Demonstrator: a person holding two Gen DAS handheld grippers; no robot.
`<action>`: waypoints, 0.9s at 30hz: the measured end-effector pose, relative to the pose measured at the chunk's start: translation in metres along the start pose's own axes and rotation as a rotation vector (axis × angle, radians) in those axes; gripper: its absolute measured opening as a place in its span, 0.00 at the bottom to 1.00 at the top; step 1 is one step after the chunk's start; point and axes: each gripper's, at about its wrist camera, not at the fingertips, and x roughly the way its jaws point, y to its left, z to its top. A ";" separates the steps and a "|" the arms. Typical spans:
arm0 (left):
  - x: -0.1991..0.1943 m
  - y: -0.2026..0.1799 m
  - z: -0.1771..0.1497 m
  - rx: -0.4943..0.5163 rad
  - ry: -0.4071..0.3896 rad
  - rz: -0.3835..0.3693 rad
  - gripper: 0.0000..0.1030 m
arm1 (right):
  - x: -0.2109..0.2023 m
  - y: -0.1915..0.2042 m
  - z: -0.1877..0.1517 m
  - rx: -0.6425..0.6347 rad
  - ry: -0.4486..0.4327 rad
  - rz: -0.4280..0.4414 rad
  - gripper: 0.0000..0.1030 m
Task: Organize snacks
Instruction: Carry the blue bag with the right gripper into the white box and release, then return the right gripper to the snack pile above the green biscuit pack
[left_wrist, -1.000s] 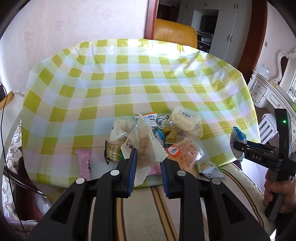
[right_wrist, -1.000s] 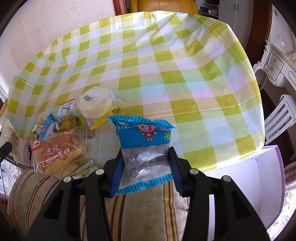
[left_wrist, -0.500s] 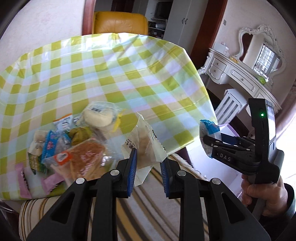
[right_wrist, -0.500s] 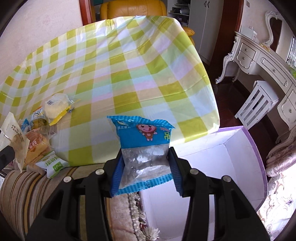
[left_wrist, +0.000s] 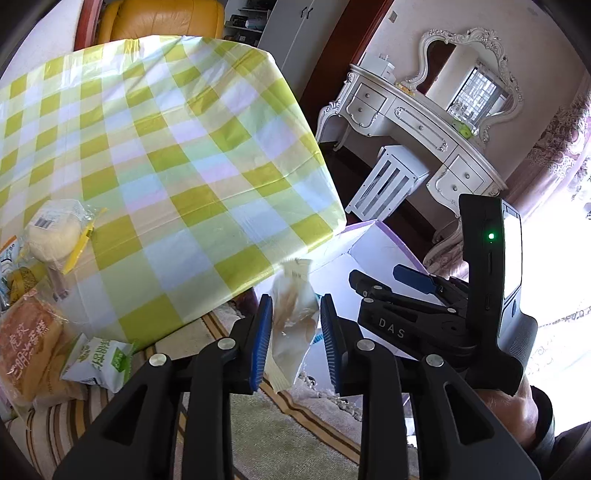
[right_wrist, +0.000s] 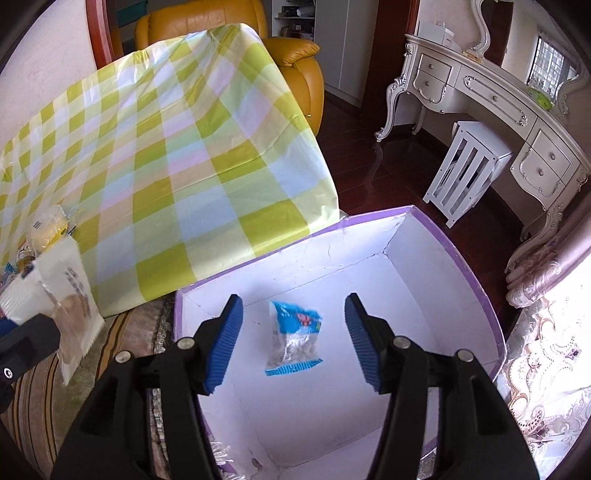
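My right gripper (right_wrist: 293, 301) hangs over the purple-rimmed white box (right_wrist: 424, 266), its jaws opening and nothing pressed between them. A blue snack packet (right_wrist: 293, 338) lies loose below it, inside the box. My left gripper (left_wrist: 295, 301) is just off the corner of the checked table (left_wrist: 166, 147), beside the box (left_wrist: 369, 243). Its jaws are opening, with a clear pastry packet (left_wrist: 293, 325) upright between the pads and still touching them. The right wrist view shows that pastry packet (right_wrist: 70, 295) left of the box. The right gripper (left_wrist: 375, 275) sits close on the right in the left wrist view.
More snacks lie at the table's near left edge: a wrapped bun (left_wrist: 53, 230), a tiger cake (left_wrist: 29, 347), a green-white packet (left_wrist: 99, 360). A white dressing table (right_wrist: 498, 96), white stool (right_wrist: 465, 170) and yellow armchair (right_wrist: 295, 62) stand behind. Striped carpet (left_wrist: 258, 435) lies below.
Both grippers swung right from the snack pile to the box. The right gripper opened and the blue packet dropped into the box. The pastry packet has tilted between the left pads.
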 end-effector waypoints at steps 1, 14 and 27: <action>0.002 0.000 0.000 -0.002 0.003 -0.005 0.38 | 0.001 -0.001 -0.001 0.005 0.005 0.003 0.60; -0.014 0.008 -0.010 -0.007 -0.028 0.034 0.57 | -0.003 0.001 -0.002 0.010 0.006 0.062 0.73; -0.088 0.069 -0.043 -0.144 -0.167 0.172 0.57 | -0.028 0.058 0.006 -0.062 0.023 0.210 0.75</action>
